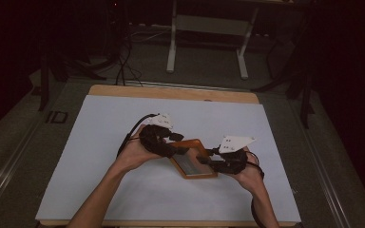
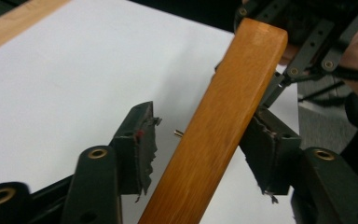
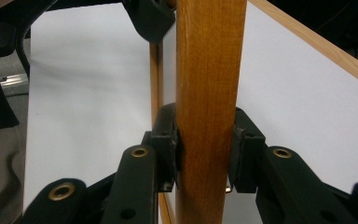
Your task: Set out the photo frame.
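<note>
Wooden frame (image 1: 194, 158), orange rim with a grey panel inside, is lifted and tilted above the white table sheet (image 1: 100, 142), spanning between both tongs. Right gripper (image 3: 204, 149) is clamped on the frame's rim, pads pressed on both faces, so it looks like the carrier. Left gripper (image 2: 200, 144) straddles the opposite rim with jaws spread: clear gap on one side, the other pad close to or just grazing the wood. Looks like a handover, with the right taking the weight.
</note>
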{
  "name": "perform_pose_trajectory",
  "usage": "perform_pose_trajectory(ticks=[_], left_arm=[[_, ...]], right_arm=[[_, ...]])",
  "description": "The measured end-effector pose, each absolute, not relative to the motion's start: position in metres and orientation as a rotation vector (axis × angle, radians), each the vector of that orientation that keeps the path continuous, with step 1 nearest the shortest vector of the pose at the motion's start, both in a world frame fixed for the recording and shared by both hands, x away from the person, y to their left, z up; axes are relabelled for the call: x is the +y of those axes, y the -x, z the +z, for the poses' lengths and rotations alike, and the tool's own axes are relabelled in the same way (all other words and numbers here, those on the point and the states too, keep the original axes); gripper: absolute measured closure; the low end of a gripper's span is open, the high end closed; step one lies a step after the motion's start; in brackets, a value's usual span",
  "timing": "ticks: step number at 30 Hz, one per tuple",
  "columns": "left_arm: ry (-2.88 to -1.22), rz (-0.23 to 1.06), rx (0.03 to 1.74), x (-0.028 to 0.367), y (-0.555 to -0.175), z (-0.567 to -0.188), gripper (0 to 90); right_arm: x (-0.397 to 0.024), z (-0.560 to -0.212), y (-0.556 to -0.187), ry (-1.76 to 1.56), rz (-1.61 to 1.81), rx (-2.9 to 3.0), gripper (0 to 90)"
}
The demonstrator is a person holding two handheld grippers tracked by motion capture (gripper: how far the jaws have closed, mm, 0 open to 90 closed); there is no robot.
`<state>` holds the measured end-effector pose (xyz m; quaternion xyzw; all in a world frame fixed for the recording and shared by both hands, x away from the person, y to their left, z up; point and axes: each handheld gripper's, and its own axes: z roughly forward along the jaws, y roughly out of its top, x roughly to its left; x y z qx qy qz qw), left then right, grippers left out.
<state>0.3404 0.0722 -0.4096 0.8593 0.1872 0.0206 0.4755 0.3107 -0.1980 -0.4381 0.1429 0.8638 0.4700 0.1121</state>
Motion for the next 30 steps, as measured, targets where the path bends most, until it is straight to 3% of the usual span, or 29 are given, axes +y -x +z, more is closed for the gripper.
perform_pose_trajectory(ticks=[8, 19, 30], left_arm=[[-2.058, 0.083, 0.501, 0.085, -0.337, -0.418, 36.5], [-1.968, 0.080, 0.598, 0.104, -0.332, -0.448, 33.4], [-1.961, 0.023, 0.605, 0.088, -0.330, -0.475, 32.0]], right_arm=[[-0.198, -0.438, -0.309, -0.423, 1.376, 2.534, 67.8], [-0.209, -0.443, -0.309, -0.469, 1.396, 2.523, 67.6], [-0.212, -0.445, -0.308, -0.486, 1.407, 2.515, 67.6]])
